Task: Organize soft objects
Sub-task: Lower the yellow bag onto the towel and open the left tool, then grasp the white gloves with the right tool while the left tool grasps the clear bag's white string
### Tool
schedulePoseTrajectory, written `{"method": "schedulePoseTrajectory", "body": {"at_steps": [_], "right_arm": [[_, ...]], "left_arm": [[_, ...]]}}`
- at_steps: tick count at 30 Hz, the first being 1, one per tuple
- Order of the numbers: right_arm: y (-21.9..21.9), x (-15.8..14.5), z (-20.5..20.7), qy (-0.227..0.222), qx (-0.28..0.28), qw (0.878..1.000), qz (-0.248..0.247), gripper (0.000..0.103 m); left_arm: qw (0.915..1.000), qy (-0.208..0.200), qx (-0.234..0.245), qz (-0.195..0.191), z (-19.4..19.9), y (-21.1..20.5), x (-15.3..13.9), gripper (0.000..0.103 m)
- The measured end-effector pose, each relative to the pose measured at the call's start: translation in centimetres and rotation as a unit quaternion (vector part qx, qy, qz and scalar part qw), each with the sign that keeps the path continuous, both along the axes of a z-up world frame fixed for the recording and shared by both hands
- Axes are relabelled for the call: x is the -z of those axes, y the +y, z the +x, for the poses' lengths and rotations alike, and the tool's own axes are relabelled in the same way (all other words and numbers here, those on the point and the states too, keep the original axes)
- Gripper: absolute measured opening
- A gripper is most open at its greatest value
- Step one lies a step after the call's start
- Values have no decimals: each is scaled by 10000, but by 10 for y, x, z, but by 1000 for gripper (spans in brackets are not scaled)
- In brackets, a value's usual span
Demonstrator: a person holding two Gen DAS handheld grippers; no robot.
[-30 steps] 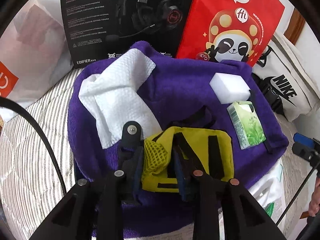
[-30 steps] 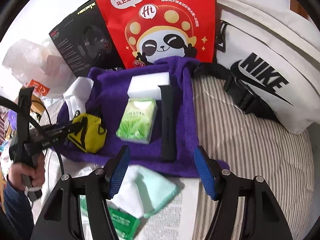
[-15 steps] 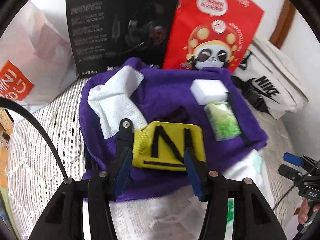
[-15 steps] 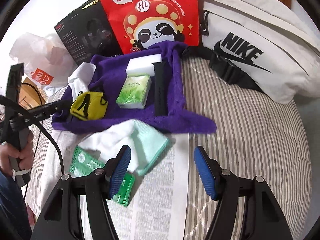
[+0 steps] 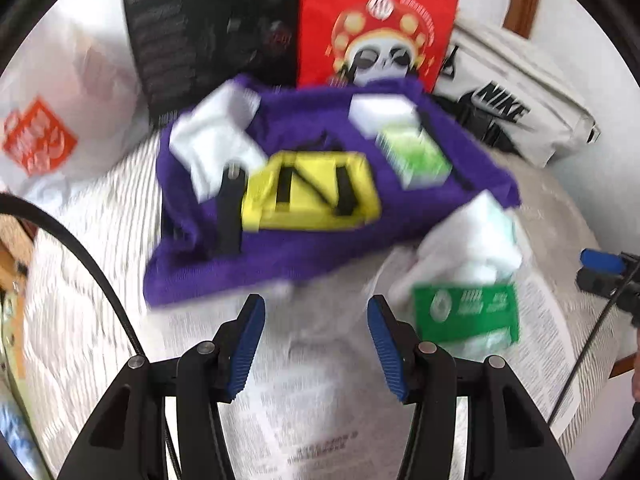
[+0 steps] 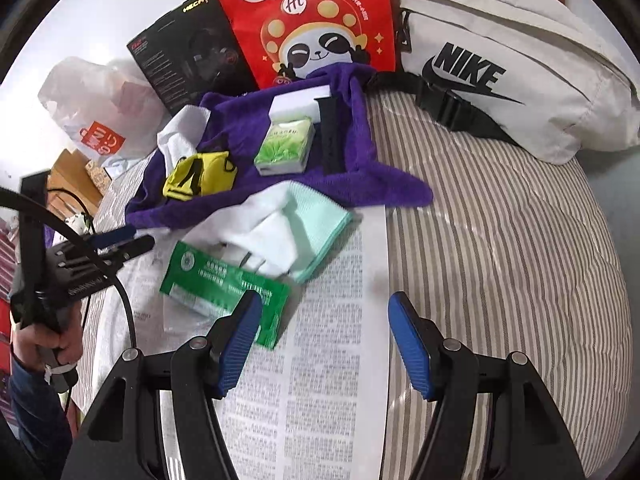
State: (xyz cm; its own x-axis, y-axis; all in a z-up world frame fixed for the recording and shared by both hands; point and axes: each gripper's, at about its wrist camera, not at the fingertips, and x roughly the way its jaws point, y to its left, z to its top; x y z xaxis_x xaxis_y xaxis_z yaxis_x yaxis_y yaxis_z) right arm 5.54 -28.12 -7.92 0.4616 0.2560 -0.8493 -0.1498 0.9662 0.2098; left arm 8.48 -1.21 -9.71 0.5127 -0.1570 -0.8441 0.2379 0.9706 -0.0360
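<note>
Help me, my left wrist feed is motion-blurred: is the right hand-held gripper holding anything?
Observer: No. The right hand-held gripper stands open and empty above the printed paper.
Operator: What's the pale heap beside the green packet?
Observer: A white cloth lying on a folded mint-green cloth; the white one overlaps the green sachet.
Operator: And the dark strip by the tissue pack?
Observer: A black band, flat on the purple towel, right of the green tissue pack.
</note>
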Motion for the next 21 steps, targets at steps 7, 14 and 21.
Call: {"method": "schedulePoseTrajectory", "body": {"at_steps": [7, 14, 21], "right_arm": [[4, 4, -6, 77, -68, 9999, -43, 65], [5, 7, -13, 137, -95, 9998, -106, 65], [0, 11, -15, 191, -11, 9998, -102, 65]], "left_arm": [[9991, 385, -142, -80, -15, 14, 32, 51], [9993, 333, 136, -136, -2, -7, 41, 54], [9992, 235, 327, -72, -3, -17, 44, 7]]}}
